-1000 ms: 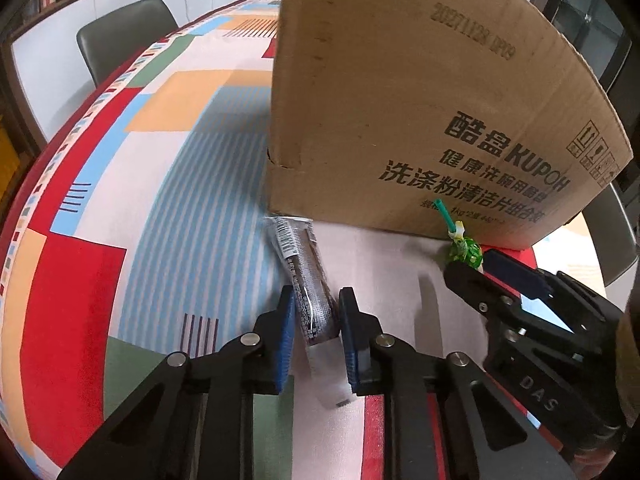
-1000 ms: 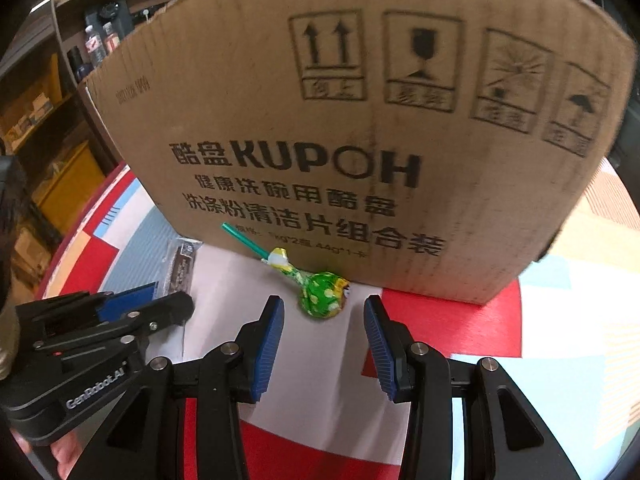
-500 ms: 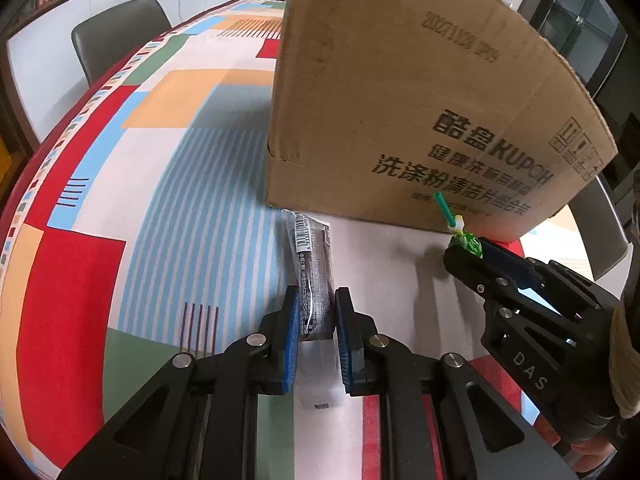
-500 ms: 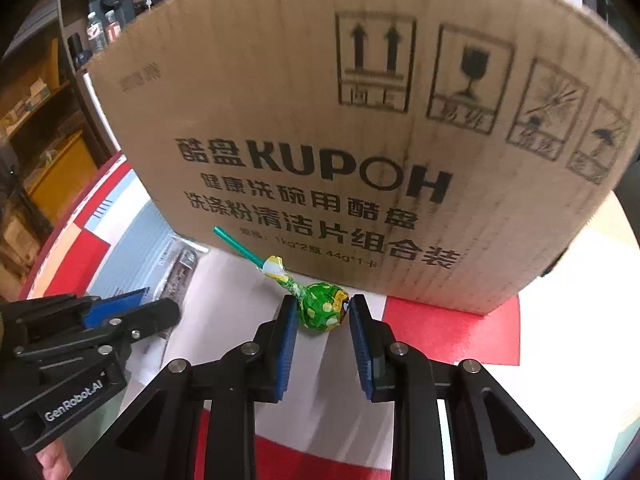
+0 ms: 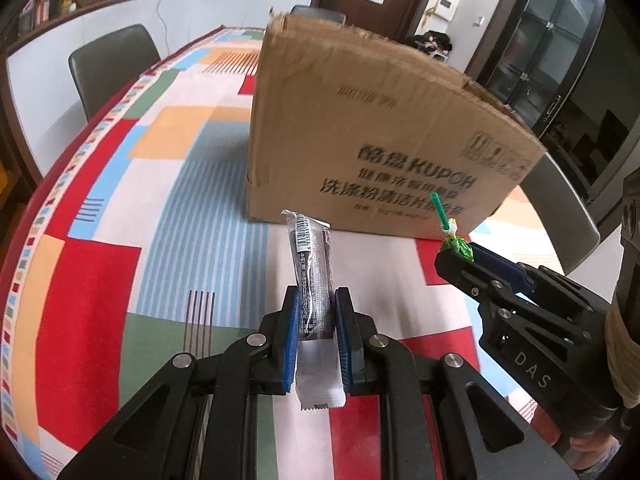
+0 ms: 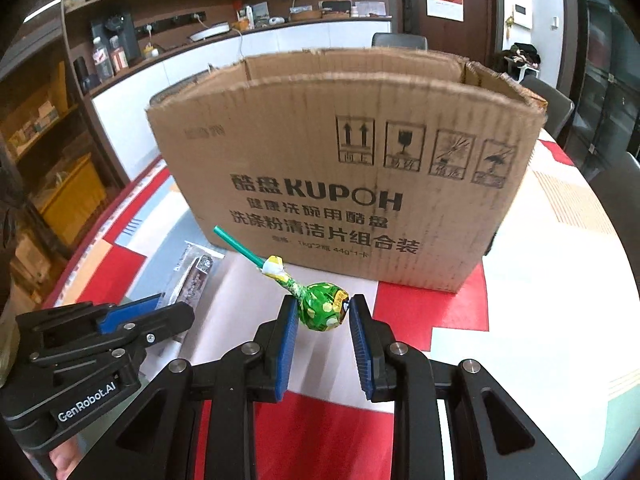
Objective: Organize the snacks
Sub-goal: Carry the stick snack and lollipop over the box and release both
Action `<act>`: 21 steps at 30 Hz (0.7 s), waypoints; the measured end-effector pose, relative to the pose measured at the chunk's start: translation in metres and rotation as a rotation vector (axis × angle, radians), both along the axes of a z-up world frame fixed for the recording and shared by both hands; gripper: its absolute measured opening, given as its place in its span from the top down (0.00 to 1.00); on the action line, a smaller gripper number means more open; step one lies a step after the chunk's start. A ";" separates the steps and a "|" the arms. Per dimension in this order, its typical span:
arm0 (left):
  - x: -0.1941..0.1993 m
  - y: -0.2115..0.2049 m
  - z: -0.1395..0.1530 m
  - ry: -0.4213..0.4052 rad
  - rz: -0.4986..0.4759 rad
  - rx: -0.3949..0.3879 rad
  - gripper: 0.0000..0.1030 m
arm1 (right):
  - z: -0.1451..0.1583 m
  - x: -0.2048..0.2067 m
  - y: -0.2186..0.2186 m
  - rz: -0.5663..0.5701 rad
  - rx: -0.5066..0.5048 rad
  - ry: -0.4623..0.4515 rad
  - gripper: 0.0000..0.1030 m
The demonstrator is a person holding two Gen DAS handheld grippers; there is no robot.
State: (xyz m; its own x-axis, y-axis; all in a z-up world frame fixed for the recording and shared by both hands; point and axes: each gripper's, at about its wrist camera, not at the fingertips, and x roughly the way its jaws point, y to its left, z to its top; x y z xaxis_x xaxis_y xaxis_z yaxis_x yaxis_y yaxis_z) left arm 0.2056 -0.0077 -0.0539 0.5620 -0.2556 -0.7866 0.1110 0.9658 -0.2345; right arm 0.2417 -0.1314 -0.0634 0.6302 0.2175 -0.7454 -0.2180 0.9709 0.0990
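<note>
The left gripper (image 5: pixel 316 312) clamped a dark snack packet (image 5: pixel 312 276), held off the table in front of the cardboard box (image 6: pixel 348 168). The right gripper (image 6: pixel 322 320) pinched a green lollipop (image 6: pixel 320 306) just before the same box, stick (image 6: pixel 238 246) pointing toward it.

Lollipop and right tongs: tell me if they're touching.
Touching. The right wrist view shows the right tongs closed on the lollipop, both blue pads pressed against its green wrapped head, with the stick pointing toward the cardboard box.
</note>
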 end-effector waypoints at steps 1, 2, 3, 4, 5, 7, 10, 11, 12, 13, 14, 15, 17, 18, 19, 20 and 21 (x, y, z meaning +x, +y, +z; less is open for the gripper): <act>-0.002 0.000 0.005 -0.012 -0.002 -0.003 0.82 | 0.006 -0.006 0.000 -0.001 0.002 -0.007 0.73; -0.004 -0.001 0.008 -0.019 -0.003 -0.004 0.82 | 0.009 -0.010 -0.003 -0.002 0.006 -0.013 0.73; -0.005 -0.001 0.012 -0.030 -0.005 -0.007 0.82 | 0.014 -0.012 -0.005 -0.005 0.011 -0.021 0.73; -0.007 -0.001 0.018 -0.043 -0.007 -0.011 0.82 | 0.018 -0.015 -0.009 -0.009 0.018 -0.029 0.73; -0.009 -0.002 0.021 -0.053 -0.009 -0.013 0.82 | 0.022 -0.018 -0.010 -0.011 0.025 -0.037 0.73; -0.010 -0.003 0.029 -0.075 -0.017 -0.013 0.82 | 0.031 -0.022 -0.013 -0.016 0.034 -0.054 0.73; -0.013 -0.005 0.042 -0.104 -0.033 -0.018 0.82 | 0.045 -0.029 -0.018 -0.021 0.042 -0.084 0.73; -0.013 -0.006 0.047 -0.116 -0.038 -0.020 0.82 | 0.049 -0.031 -0.019 -0.023 0.046 -0.094 0.73; -0.014 -0.006 0.051 -0.127 -0.042 -0.020 0.82 | 0.053 -0.032 -0.020 -0.025 0.049 -0.102 0.73; -0.015 -0.007 0.057 -0.142 -0.047 -0.023 0.82 | 0.058 -0.033 -0.020 -0.029 0.052 -0.113 0.73; -0.017 -0.006 0.061 -0.155 -0.051 -0.027 0.82 | 0.063 -0.034 -0.021 -0.031 0.056 -0.126 0.73; -0.018 -0.006 0.066 -0.166 -0.056 -0.031 0.82 | 0.068 -0.036 -0.021 -0.034 0.060 -0.139 0.73; -0.018 -0.006 0.077 -0.197 -0.069 -0.038 0.82 | 0.076 -0.038 -0.023 -0.041 0.066 -0.160 0.73; -0.019 -0.007 0.082 -0.208 -0.073 -0.043 0.82 | 0.081 -0.039 -0.024 -0.044 0.070 -0.172 0.73; -0.019 -0.007 0.087 -0.219 -0.080 -0.051 0.82 | 0.085 -0.040 -0.025 -0.048 0.074 -0.185 0.73; -0.019 -0.008 0.093 -0.234 -0.087 -0.058 0.82 | 0.090 -0.041 -0.026 -0.050 0.078 -0.197 0.73; -0.019 -0.009 0.099 -0.250 -0.094 -0.061 0.82 | 0.093 -0.041 -0.027 -0.052 0.081 -0.207 0.73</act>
